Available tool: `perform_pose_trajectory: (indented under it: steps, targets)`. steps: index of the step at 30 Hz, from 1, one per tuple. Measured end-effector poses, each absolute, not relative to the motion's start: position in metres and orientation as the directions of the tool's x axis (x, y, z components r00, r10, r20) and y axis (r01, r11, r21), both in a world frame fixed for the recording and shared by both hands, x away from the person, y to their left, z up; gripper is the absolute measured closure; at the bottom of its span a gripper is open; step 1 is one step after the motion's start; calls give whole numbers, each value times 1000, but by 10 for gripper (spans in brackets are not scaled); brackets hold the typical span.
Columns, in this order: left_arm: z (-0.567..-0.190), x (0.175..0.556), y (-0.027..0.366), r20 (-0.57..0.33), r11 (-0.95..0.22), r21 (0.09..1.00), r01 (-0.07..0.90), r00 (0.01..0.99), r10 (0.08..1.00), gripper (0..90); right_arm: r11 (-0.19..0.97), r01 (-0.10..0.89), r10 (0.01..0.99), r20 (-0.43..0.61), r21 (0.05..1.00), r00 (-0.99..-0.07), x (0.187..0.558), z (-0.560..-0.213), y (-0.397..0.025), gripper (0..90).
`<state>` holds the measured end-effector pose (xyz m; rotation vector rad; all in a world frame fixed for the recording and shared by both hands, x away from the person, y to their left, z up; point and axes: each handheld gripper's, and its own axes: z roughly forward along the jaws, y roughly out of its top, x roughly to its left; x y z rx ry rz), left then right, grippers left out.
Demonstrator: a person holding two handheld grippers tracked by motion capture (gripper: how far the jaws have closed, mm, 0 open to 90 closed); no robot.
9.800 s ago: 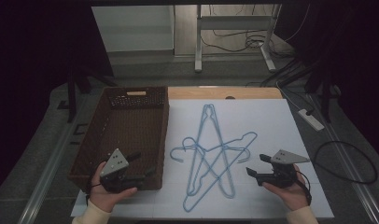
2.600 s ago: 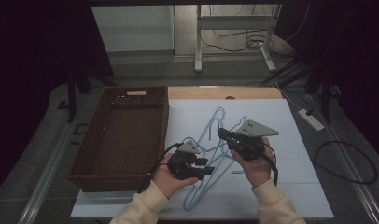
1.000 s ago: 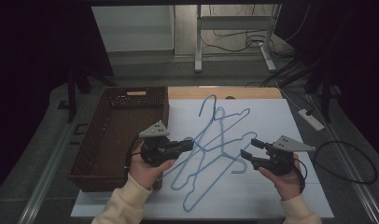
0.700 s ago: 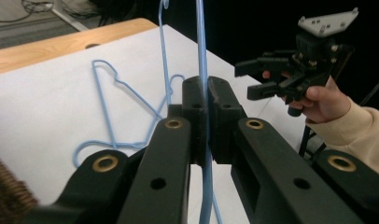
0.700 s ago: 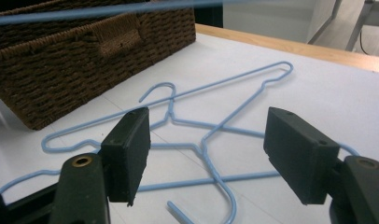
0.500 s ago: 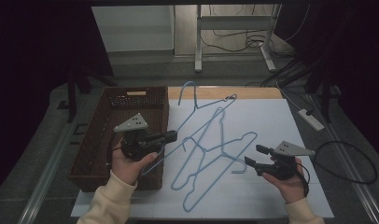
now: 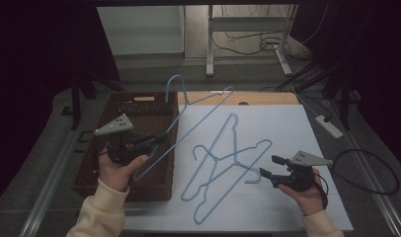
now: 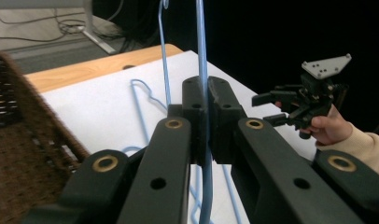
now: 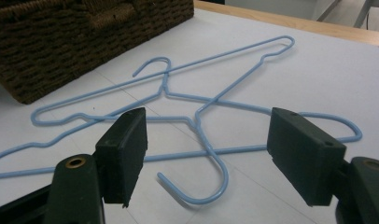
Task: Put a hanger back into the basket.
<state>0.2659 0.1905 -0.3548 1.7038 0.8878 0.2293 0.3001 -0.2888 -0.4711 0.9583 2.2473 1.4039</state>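
I have one blue wire hanger (image 7: 198, 116) clamped in my left tool (image 7: 156, 139), and the left gripper view shows the two jaws pressed flat together with the thin wire running straight up between them. In the high view that hanger is off the desk (image 7: 267, 97), held in the air over the right edge of the wicker basket (image 7: 120, 181). Its long axis runs on a diagonal, from a low corner near my left hand (image 7: 114, 168) up and away to the far right. The hook is at the top, above the basket's far rim, curling toward the left.

What matters for what I'd guess is the next move, lowering it in, is that the basket lies directly beneath and to the left of the held hanger. The basket's long axis runs away from me, so I judge the hanger wants turning more nearly in line with that before it goes down; as it stands, its far end reaches out over the white sheet (image 7: 307, 143).

My right tool (image 7: 265, 167) is spread wide and holds nothing. It hovers just above the sheet, at the right of the two hangers still lying there (image 9: 197, 112). They are crossed over each other. In the right gripper view the nearer one's hook (image 9: 211, 179) lies between the jaws but ahead of them, its open end curling back toward me and to the left. That makes my right hand (image 7: 307, 193) the nearer one for these.
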Motion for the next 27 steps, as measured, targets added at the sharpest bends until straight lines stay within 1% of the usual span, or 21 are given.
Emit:
perform_pose_trajectory:
  steps: [8, 17, 27]
  targets:
    - [-354, 265, 212, -285, -49, 897, 440, 657, 698, 867, 313, 372, 698, 54, 874, -715, 302, -476, -286, 299]
    - [-356, 264, 236, -282, -32, 896, 443, 622, 730, 867, 308, 378, 709, 54, 873, -703, 303, -477, -289, 300]
    - [-370, 267, 271, -298, 4, 882, 471, 551, 780, 866, 331, 379, 709, 38, 864, -705, 305, -480, -287, 300]
